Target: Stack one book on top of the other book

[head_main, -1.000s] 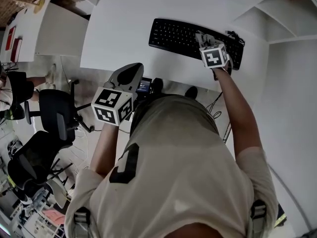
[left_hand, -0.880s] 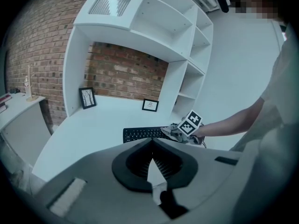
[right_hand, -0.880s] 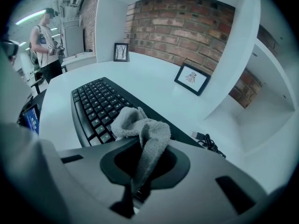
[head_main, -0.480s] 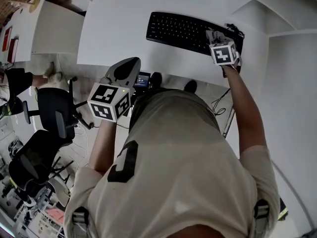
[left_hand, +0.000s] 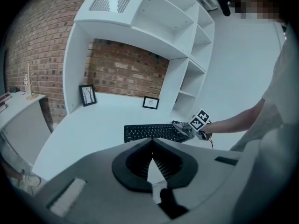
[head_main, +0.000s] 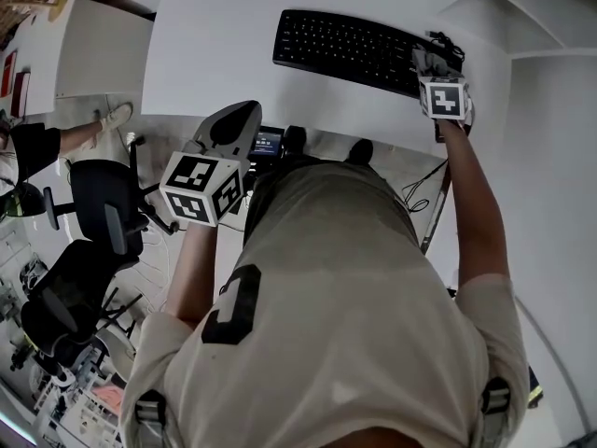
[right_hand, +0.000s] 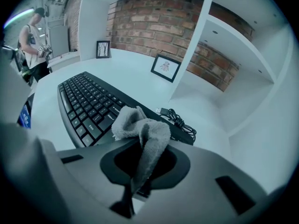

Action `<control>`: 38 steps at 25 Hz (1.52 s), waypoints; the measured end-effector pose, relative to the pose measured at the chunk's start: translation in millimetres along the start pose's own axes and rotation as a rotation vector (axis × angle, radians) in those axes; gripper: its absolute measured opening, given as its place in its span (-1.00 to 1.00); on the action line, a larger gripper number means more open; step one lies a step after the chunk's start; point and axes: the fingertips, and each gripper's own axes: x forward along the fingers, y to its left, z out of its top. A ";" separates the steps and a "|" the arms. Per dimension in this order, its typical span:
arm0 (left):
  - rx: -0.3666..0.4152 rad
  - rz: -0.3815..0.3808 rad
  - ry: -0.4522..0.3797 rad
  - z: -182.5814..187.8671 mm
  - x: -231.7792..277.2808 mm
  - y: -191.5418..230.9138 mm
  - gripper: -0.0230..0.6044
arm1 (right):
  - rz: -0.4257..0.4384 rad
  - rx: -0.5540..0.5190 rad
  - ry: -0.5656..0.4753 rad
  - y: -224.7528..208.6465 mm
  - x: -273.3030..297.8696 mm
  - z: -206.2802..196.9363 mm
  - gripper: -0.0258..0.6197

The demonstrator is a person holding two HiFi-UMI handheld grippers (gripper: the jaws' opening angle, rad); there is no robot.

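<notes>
Right gripper (right_hand: pixel 144 147) clamping grey cloth (right_hand: pixel 136 123), over keyboard (right_hand: pixel 88 102)

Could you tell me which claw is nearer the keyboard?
Right. The right claw, holding a grey cloth, is over the keyboard's right end; the left claw hovers off the desk's edge.

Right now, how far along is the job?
Done: nothing; no books show in any view. In hand: the right gripper is shut on a grey cloth over the right end of the black keyboard on the white desk. The left gripper is shut, empty, near the desk's edge. Left: the whole stacking.
</notes>
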 end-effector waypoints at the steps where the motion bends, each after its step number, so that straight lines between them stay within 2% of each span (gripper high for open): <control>1: 0.000 0.001 0.000 1.3 0.7 0.3 -0.92 | 0.000 0.005 -0.002 -2.7 -0.2 -0.5 -0.84; 5: -0.001 0.001 0.001 4.3 3.4 0.5 -0.92 | -0.016 -0.007 -0.016 -5.4 -2.1 1.0 -0.84; 9: -0.001 -0.001 0.007 2.8 6.3 -0.3 -0.92 | -0.045 0.035 -0.021 -20.6 -5.4 -10.8 -0.84; 20: -0.003 -0.003 -0.002 7.7 14.4 -3.7 -0.92 | -0.150 0.127 0.062 -84.1 -14.1 -50.0 -0.84; 24: -0.016 0.010 -0.012 7.4 12.4 0.3 -0.92 | -0.182 0.247 0.136 -105.0 -15.3 -73.4 -0.84; 26: -0.025 0.018 -0.021 7.8 12.1 3.9 -0.92 | -0.186 0.302 0.128 -111.1 -19.0 -75.0 -0.84; 28: -0.032 0.023 -0.025 7.5 12.0 7.2 -0.92 | -0.164 0.305 0.082 -104.9 -22.6 -60.3 -0.84; 31: -0.041 0.020 -0.027 7.6 12.0 9.5 -0.92 | -0.079 0.261 -0.010 -73.5 -24.1 -13.7 -0.84; 38: -0.054 0.023 -0.039 9.5 12.2 18.8 -0.92 | 0.205 0.113 -0.202 56.5 -16.4 112.7 -0.84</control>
